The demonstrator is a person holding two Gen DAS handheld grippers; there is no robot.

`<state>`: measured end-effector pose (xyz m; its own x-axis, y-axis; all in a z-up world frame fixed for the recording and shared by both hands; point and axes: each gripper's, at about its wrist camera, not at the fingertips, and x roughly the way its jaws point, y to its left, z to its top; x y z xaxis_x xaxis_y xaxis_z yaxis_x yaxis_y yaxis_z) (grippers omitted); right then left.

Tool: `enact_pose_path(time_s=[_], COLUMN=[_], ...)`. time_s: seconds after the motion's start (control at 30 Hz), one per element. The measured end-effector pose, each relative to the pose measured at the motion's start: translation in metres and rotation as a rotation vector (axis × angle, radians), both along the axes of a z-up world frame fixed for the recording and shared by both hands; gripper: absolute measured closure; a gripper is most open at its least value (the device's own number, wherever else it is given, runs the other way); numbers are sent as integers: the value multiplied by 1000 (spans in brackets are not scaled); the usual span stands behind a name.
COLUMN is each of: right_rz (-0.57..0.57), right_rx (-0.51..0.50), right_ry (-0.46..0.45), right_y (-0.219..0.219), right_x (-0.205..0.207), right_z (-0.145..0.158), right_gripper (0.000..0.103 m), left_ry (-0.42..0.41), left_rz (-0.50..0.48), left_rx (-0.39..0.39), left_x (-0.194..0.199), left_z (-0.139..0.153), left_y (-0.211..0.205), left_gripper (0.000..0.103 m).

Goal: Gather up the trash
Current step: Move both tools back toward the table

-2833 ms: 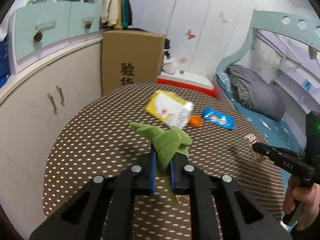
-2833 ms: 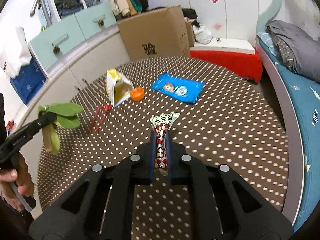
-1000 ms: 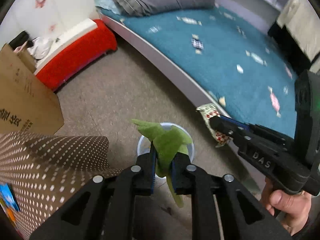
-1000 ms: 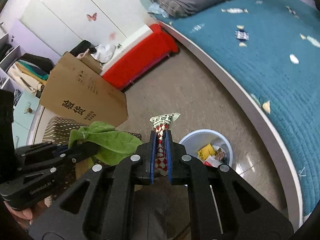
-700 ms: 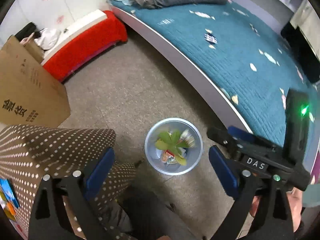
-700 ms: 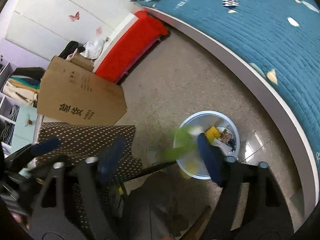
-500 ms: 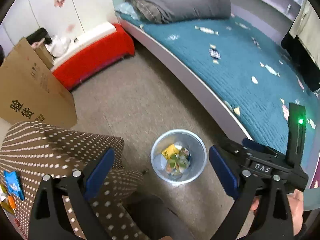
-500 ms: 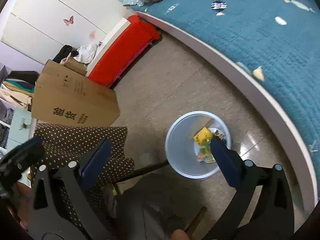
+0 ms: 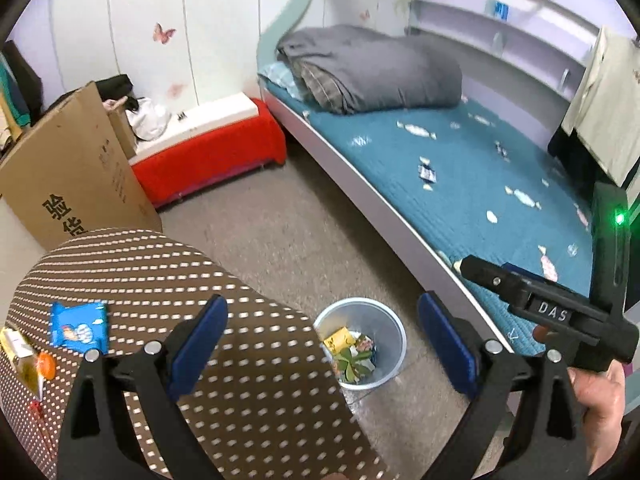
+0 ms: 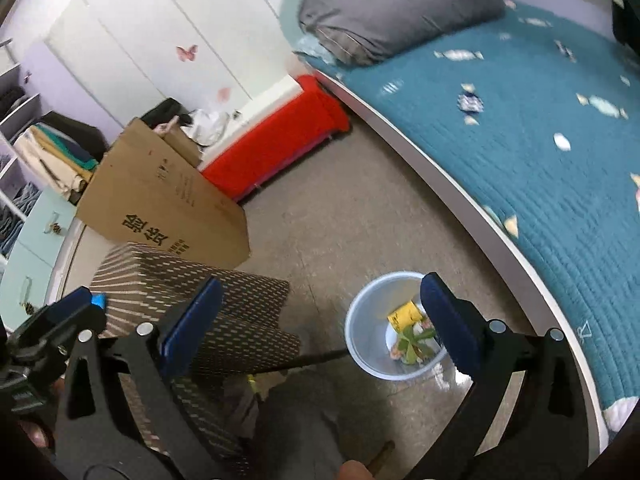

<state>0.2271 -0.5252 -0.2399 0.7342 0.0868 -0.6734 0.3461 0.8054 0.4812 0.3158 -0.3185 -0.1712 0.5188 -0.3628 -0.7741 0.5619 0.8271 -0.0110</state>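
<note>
Dropping done: both grippers, left (image 9: 322, 344) and right (image 10: 318, 324), now gape empty. Leaf and wrapper lie in bin (image 9: 394, 322). Packet (image 9: 79, 326) remains on table (image 9: 256, 392).

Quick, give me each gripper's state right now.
Left gripper: open, holding nothing.
Right gripper: open, holding nothing.

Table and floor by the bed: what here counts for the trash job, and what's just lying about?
For the job:
- trash bin holding green leaves
- blue wrapper
- orange cap
- yellow carton
- table

Lying about:
- cardboard box
- grey duvet
- red bench
</note>
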Motion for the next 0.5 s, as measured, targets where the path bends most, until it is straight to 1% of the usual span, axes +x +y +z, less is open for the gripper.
enact_pose_path(time_s=[0.1,0.27,0.4,0.5], right_rz=[26,85,141,181], right_rx=[-24,-62,-82,-98], right_ry=[-32,-81,-108,-121], right_y=[18,56,88,113], right_x=[3,10,16,20], right_z=[21,51,69,80], right_gripper=[6,6,6,6], left_ry=[-28,-95,-125,-142], left_rz=[14,50,91,136], left_rx=[-12,-10,-13,-28], left_x=[-6,-14,-17,-19], left_z=[10,26,35,39], left_y=[17,52,85,118], left_gripper=[9,9,9,9])
